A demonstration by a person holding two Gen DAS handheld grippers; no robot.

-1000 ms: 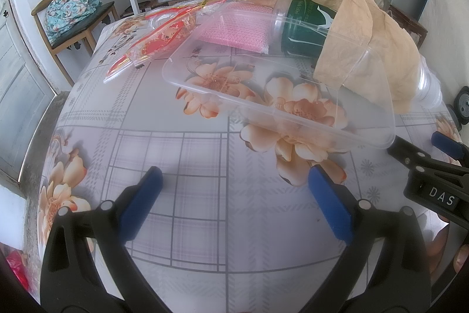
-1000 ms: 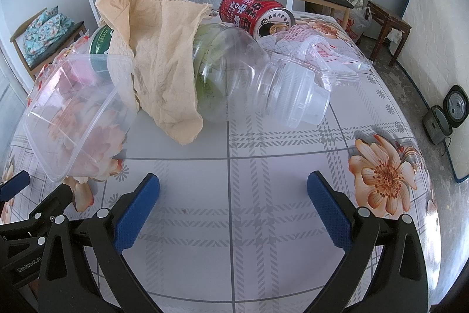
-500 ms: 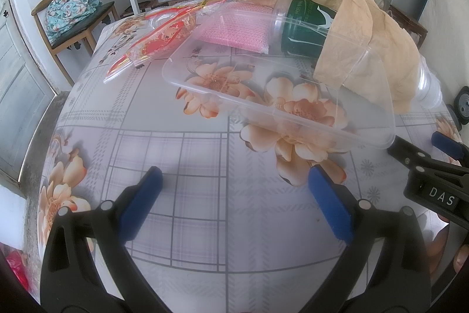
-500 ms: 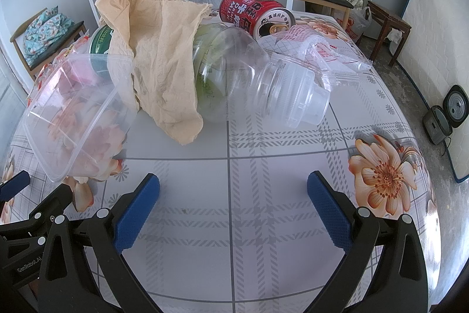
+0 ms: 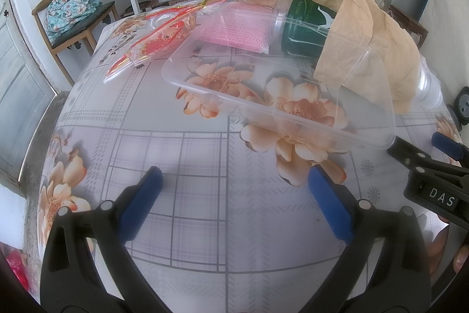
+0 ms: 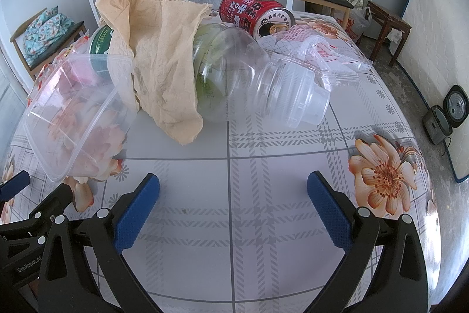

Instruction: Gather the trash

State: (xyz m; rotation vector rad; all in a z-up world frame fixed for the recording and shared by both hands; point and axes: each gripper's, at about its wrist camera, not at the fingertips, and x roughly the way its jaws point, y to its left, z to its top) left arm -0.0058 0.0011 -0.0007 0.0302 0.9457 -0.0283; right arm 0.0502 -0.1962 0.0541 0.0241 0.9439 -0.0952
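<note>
White "DAS" lettering marks the right hand-held gripper.

A clear tub leans tilted against a clear bottle lying on its side with a tan cloth draped over it. Behind lie a red can, a clear wrapper, a pink pad and a red wrapper.
</note>
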